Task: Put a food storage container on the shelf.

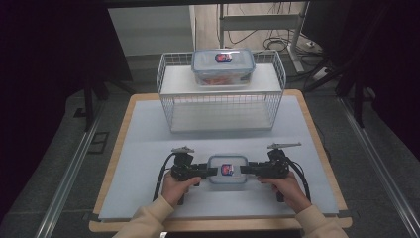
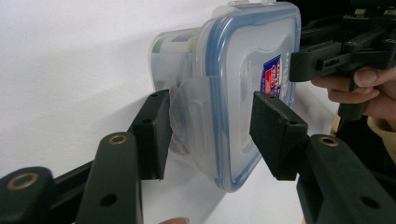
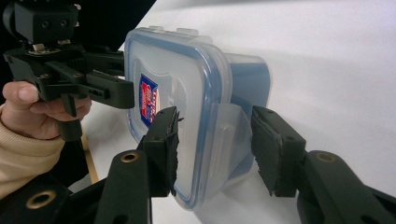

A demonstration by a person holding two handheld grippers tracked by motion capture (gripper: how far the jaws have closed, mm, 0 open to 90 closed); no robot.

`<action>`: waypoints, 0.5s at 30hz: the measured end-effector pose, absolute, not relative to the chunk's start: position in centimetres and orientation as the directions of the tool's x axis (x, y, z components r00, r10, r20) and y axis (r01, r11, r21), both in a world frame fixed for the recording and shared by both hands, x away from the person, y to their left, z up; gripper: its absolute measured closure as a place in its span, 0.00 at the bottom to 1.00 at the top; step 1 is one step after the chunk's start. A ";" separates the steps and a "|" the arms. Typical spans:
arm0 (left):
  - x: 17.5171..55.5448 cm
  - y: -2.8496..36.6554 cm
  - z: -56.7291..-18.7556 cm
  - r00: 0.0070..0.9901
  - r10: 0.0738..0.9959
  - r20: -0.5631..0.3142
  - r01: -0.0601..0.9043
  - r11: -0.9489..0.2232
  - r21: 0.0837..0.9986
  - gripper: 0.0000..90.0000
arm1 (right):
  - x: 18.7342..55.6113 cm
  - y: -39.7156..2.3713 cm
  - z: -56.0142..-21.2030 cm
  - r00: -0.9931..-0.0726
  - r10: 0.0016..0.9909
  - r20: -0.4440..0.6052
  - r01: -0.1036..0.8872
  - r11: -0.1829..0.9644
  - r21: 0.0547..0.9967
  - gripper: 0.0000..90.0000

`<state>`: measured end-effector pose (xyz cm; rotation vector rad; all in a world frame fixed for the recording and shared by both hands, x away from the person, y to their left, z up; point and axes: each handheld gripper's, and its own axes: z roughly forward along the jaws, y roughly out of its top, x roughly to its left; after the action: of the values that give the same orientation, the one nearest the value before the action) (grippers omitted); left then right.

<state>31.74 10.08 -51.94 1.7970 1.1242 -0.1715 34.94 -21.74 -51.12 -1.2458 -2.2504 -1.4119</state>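
A clear plastic food container (image 1: 227,169) with a blue-rimmed snap lid and a red-and-blue label lies near the front of the white mat (image 1: 148,148). My left gripper (image 1: 212,171) is shut on its left end. In the left gripper view, one pad of this gripper (image 2: 212,128) sits on the lid (image 2: 243,84) and the other under the side clip (image 2: 191,112). My right gripper (image 1: 245,170) is shut on the opposite end. The right gripper view has this gripper (image 3: 215,135) clamping lid (image 3: 182,84) and clip (image 3: 229,130) the same way.
A white wire basket rack (image 1: 221,106) stands upside down behind, with a second, similar container (image 1: 223,66) on top of it. The mat covers a wooden table whose edge (image 1: 317,129) shows at the sides. Dark floor and cables lie beyond.
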 end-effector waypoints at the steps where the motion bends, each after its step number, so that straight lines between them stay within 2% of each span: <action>1: 31.6 10.1 -51.9 0.570 0.615 -0.545 0.745 -0.108 0.658 0.55 | 34.9 -21.7 -51.1 -0.626 0.546 0.557 0.739 0.189 0.646 0.59; 15: 31.4 9.9 -51.7 0.583 0.626 -0.518 0.720 -0.104 0.686 0.55 | 34.5 -21.6 -50.9 -0.647 0.560 0.518 0.708 0.190 0.680 0.58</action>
<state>31.39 9.87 -51.72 1.7996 1.1020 -0.1165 34.55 -21.61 -50.85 -1.2376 -2.3004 -1.4502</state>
